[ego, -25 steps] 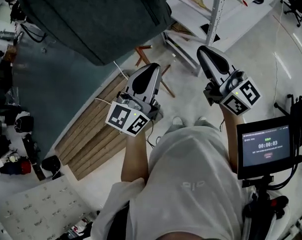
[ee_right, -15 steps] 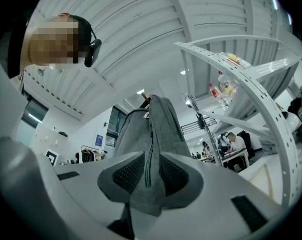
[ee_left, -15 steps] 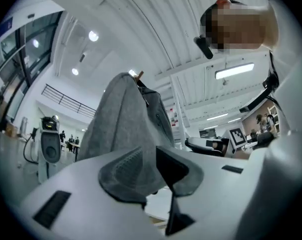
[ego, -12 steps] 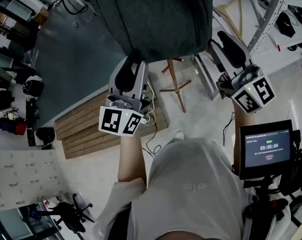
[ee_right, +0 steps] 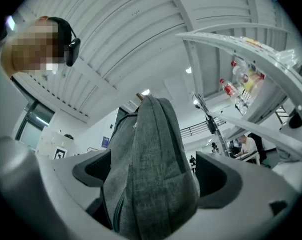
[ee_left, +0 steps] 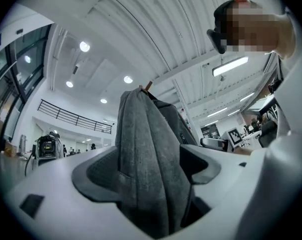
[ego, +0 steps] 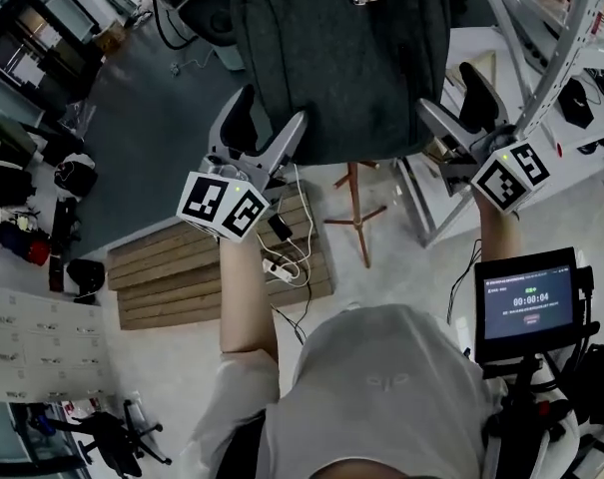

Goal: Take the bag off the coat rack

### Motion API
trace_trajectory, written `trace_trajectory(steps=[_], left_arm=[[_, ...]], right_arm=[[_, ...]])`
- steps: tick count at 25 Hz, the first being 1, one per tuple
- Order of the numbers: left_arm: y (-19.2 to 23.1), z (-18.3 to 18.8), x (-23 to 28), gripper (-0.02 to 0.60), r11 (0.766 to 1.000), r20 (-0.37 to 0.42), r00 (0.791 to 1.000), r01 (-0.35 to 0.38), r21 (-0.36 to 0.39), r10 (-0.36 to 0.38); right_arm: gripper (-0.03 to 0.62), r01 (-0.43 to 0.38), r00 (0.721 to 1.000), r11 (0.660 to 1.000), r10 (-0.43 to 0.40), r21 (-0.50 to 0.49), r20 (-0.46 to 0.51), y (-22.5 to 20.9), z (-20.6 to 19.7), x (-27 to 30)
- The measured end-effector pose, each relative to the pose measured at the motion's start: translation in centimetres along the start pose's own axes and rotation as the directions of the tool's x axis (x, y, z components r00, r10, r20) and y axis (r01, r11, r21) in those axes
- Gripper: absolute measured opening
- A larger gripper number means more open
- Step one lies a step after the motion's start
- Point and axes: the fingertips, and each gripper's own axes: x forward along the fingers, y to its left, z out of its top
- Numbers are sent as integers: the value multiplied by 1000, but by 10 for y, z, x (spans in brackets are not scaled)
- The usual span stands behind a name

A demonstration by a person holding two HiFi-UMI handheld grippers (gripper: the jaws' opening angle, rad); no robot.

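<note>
A grey fabric bag (ego: pixel 341 58) hangs from a wooden coat rack, whose legs (ego: pixel 359 208) show below it. My left gripper (ego: pixel 267 133) is at the bag's lower left corner and my right gripper (ego: pixel 459 108) at its lower right corner. Both sets of jaws are opening. In the left gripper view the bag (ee_left: pixel 146 154) stands between that gripper's (ee_left: pixel 148 166) jaws, close to the left pad, and the rack's tip (ee_left: pixel 149 85) pokes out above. In the right gripper view the bag (ee_right: pixel 151 169) sits between that gripper's (ee_right: pixel 158 176) jaws with gaps on both sides.
A wooden pallet (ego: pixel 222 257) with a power strip and cables (ego: pixel 282 257) lies on the floor under my left arm. Metal shelving (ego: pixel 551 78) stands at the right. A small screen (ego: pixel 526 302) is mounted by my right arm. Dark bags (ego: pixel 72 178) and an office chair (ego: pixel 112 437) are at the left.
Both grippers have risen from below the bag to its lower corners. Their jaws were shut and now stand apart around the bag. The head view has swung so the bag is centred.
</note>
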Motion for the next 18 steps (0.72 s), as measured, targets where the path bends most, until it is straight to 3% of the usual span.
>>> trace_trajectory(steps=[4,8,18], left_arm=[[7,-6,19,449,997,-39,996,73,-20,-74],[9,-6,26,477,986,-6,991,135,-93,-136],[14,-3,36,475,996,120,991,64,-56,-57]], right_arm=[[509,-64,993,998,64,2,-101,-3,-25,21],[509,-54,994,999,54,1,-93,-3,-31,34],[500,59,998,998,-59,-18,-11,-9,-35,40]])
